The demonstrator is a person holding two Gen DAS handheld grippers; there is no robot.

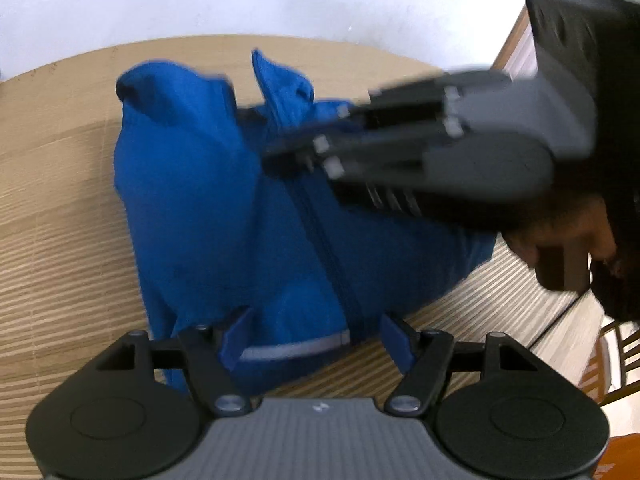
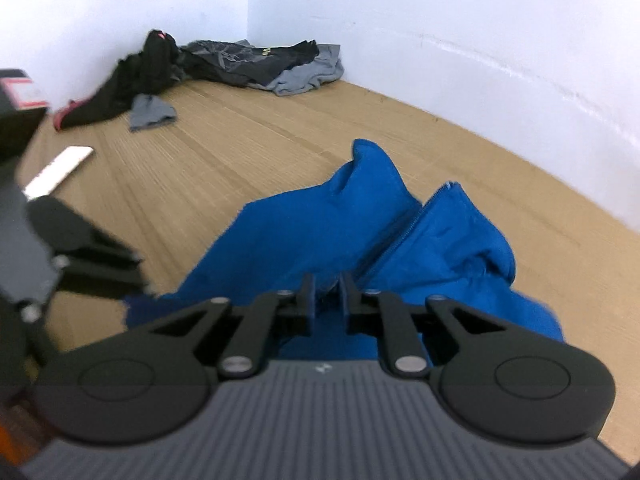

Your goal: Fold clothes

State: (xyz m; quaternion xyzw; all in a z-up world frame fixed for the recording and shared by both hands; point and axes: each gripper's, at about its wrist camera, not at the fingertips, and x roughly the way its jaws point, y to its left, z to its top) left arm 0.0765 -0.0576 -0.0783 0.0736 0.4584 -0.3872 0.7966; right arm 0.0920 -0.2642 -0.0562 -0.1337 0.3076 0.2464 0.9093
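Observation:
A blue zip-up jacket (image 1: 208,200) lies crumpled on the wooden table (image 1: 60,220), its zipper running down the middle. In the left wrist view my left gripper (image 1: 316,340) is open, its blue-padded fingers (image 1: 236,340) standing wide on either side of the jacket's hem with the grey trim. My right gripper (image 1: 280,156) reaches in from the right onto the jacket's upper middle. In the right wrist view the right gripper (image 2: 327,300) is shut on a fold of the blue jacket (image 2: 320,232) beside the zipper. The left gripper (image 2: 132,272) shows blurred at the left.
A pile of dark and grey clothes (image 2: 240,64) lies in the far corner against the white wall (image 2: 440,20). A flat white object (image 2: 60,172) lies on the table at the left. A hand (image 1: 560,248) holds the right gripper. Wooden furniture (image 1: 516,44) stands beyond the table's right edge.

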